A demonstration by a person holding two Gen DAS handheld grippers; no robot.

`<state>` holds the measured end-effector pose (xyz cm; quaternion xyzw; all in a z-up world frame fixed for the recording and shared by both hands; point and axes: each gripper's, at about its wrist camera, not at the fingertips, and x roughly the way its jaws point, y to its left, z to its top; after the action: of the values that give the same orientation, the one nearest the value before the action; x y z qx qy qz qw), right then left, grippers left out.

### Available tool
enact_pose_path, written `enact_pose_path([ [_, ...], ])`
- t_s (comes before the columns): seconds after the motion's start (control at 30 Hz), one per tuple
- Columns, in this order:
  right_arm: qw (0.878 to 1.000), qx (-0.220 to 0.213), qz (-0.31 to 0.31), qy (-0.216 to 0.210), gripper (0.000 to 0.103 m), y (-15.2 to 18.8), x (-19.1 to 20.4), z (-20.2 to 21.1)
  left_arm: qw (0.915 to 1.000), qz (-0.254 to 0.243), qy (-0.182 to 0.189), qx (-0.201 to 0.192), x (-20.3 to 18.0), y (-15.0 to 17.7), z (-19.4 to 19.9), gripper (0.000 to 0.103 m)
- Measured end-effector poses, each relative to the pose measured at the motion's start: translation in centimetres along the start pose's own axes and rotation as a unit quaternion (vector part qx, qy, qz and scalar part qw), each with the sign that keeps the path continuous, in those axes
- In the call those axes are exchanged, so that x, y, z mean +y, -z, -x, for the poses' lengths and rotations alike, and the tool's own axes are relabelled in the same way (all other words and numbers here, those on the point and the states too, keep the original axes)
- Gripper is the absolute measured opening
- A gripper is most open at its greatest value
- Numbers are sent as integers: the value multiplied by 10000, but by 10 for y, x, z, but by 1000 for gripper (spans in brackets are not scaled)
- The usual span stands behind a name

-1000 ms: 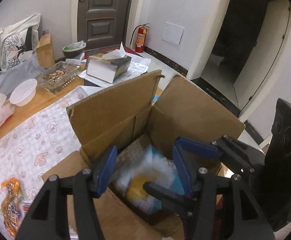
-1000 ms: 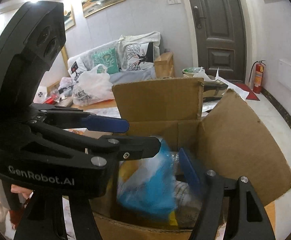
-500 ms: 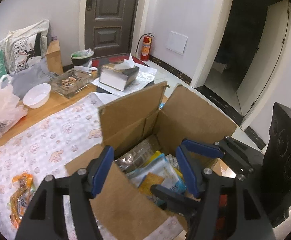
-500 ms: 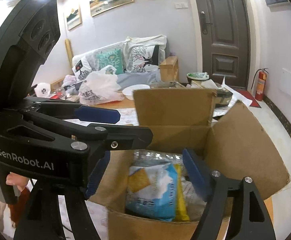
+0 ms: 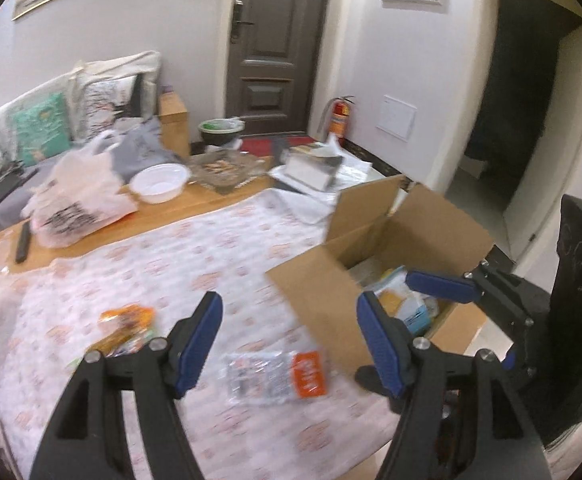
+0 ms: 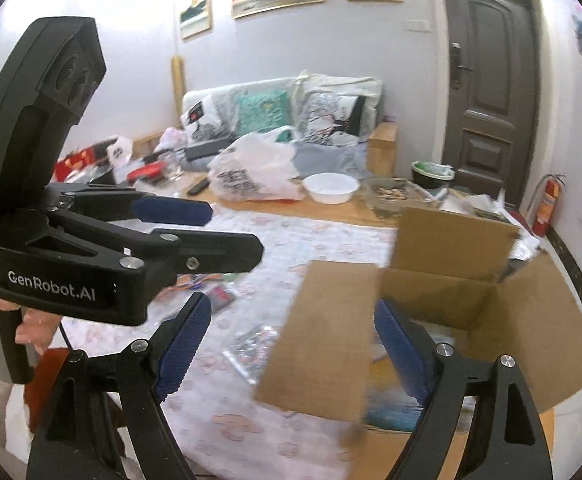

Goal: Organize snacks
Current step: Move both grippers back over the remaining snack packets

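Both the left gripper (image 5: pixel 289 344) and right gripper (image 6: pixel 291 344) are opening their jaws, nothing between them, freed for loose snack packets (image 5: pixel 277 376) lying on the tabletop (image 5: pixel 211 248) at the cardboard box's (image 5: pixel 403 240) eight o'clock.

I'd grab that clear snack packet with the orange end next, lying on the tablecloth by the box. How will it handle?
The snack packet looks like thin crinkled film lying flat, so probably floppy and light. Its glossy wrap may slip between pads. Lying flat on the soft tablecloth, its edge may be hard to get under.
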<state>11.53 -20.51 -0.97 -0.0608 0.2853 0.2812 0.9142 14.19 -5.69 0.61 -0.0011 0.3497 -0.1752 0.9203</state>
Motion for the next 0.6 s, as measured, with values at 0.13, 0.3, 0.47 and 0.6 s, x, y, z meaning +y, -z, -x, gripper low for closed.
enact_pose_path([
  [0.13,9992,144,266,-245,81,-4,37,-18,9994,127,-322,-17,37,25,14,67],
  [0.3,9949,526,610,-605,81,-2,83,-53,9976,333,-610,55,83,58,13,67],
  [0.47,9867,1096,844,-855,81,11,118,-102,9955,601,-710,175,123,88,-1,67],
  [0.6,9810,1548,854,-804,81,30,120,-137,9950,660,-678,324,142,110,-23,67],
])
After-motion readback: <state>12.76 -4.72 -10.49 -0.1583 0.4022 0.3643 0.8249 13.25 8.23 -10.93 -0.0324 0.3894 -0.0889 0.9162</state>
